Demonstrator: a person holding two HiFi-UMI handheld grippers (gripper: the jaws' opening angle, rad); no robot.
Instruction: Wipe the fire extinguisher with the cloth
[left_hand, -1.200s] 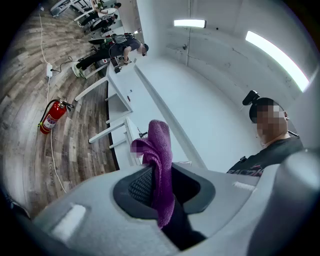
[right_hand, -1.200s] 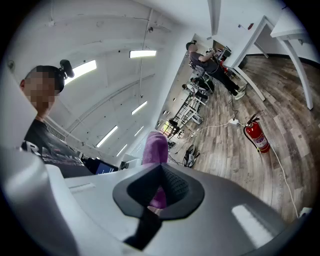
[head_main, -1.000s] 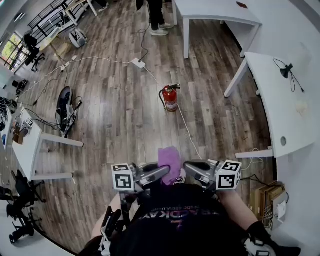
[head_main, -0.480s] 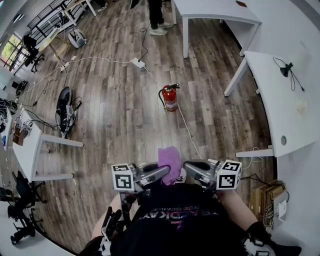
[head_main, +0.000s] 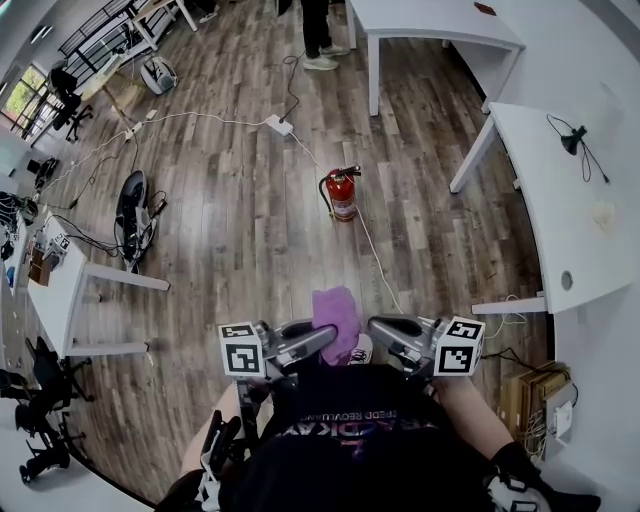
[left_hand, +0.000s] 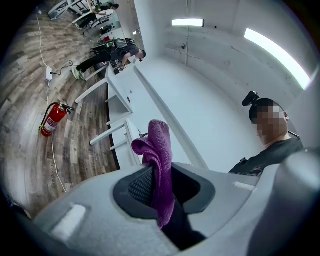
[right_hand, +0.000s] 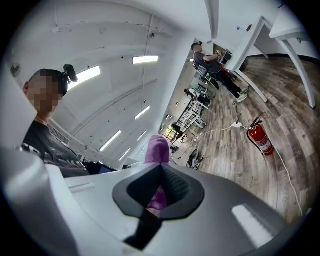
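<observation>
Wood floor (head_main: 230, 220): white cable (head_main: 373, 256) by extinguisher (head_main: 341, 195), desk (head_main: 560, 190) nr.

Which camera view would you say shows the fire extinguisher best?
The head view: the fire extinguisher stands upright mid-frame on the floor. The left gripper view shows it tilted near its left edge; the right gripper view, likewise near its right edge.

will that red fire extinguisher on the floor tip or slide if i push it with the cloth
Likely heavy for its size: the fire extinguisher looks like a metal cylinder. It stands upright, tall and narrow, on wood floor, so a high push might tip it, a low one slide it.
</observation>
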